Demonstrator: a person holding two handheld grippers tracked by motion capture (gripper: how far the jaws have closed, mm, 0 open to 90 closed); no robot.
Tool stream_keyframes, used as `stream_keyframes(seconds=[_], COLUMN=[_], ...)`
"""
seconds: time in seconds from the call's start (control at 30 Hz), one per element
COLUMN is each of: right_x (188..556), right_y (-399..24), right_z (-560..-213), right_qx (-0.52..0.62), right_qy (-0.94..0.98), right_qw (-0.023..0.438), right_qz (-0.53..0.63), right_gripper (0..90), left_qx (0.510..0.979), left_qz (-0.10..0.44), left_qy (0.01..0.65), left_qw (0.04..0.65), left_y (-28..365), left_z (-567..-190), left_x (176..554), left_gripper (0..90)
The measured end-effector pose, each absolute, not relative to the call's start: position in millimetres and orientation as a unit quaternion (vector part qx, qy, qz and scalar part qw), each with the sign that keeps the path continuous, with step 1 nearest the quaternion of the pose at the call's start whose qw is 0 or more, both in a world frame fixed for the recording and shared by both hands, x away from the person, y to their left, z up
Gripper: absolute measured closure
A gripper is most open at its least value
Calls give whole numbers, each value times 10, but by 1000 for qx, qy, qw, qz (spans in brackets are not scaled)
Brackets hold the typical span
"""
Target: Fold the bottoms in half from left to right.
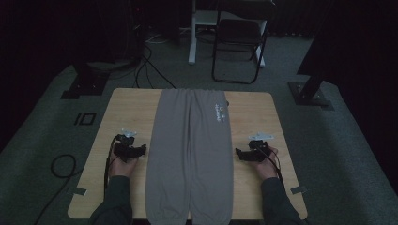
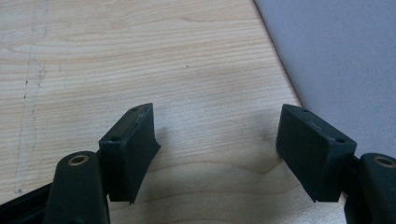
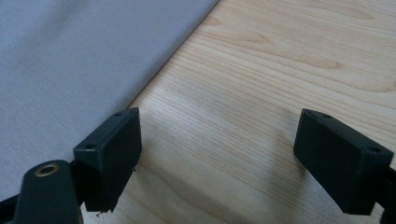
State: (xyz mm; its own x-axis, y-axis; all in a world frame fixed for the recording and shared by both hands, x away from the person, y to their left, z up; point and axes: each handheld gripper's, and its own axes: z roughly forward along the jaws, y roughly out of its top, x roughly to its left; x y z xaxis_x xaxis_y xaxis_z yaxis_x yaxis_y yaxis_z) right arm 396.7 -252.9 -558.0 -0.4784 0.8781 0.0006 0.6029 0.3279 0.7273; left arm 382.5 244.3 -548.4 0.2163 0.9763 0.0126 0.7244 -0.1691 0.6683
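Note:
Grey sweatpants (image 1: pixel 190 154) lie flat down the middle of the wooden table (image 1: pixel 126 108), waistband at the far end and cuffs hanging over the near edge. My left gripper (image 1: pixel 141 151) rests on the bare wood just left of the pants, open, its tips close to the cloth edge. In the left gripper view the gripper (image 2: pixel 217 140) holds nothing and the grey fabric (image 2: pixel 345 60) lies at the right. My right gripper (image 1: pixel 239 153) sits open beside the pants' right edge. The right gripper view shows it (image 3: pixel 217 149) over wood, with the fabric (image 3: pixel 79 60) at the left.
A folding chair (image 1: pixel 239 40) and a white desk leg (image 1: pixel 192 33) stand beyond the table's far edge. Black stands (image 1: pixel 87 79) (image 1: pixel 309 89) flank the table on the grey carpet. Cables (image 1: pixel 61 166) trail on the floor at the left.

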Motion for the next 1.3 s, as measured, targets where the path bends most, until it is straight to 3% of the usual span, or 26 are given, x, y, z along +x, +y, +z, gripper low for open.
stream_keyframes(seconds=[0.37,0.5,0.6,0.7,0.97,1.3], right_x=[3953,3942,3922,3888,3786,3788], right_y=[-2522,-2517,-2507,-2474,-2246,-2158], right_z=[-5579,-5579,-5573,-5557,-5516,-5530], right_qx=[467,468,468,465,430,422], right_qy=[791,789,788,789,797,800], right_qw=[201,202,203,203,213,209], right_qz=[341,342,344,346,367,372], right_gripper=[162,179,234,328,421,426], left_qx=[728,719,714,704,720,730], left_qz=[234,245,244,205,201,207], left_qy=[573,576,583,597,565,554], left_qw=[294,303,300,327,349,342], left_y=[2483,2476,2449,2442,2205,1987], left_z=[-5520,-5539,-5521,-5486,-5477,-5530], left_x=[3786,3761,3745,3741,3699,3740], left_gripper=[285,338,410,474,422,420])
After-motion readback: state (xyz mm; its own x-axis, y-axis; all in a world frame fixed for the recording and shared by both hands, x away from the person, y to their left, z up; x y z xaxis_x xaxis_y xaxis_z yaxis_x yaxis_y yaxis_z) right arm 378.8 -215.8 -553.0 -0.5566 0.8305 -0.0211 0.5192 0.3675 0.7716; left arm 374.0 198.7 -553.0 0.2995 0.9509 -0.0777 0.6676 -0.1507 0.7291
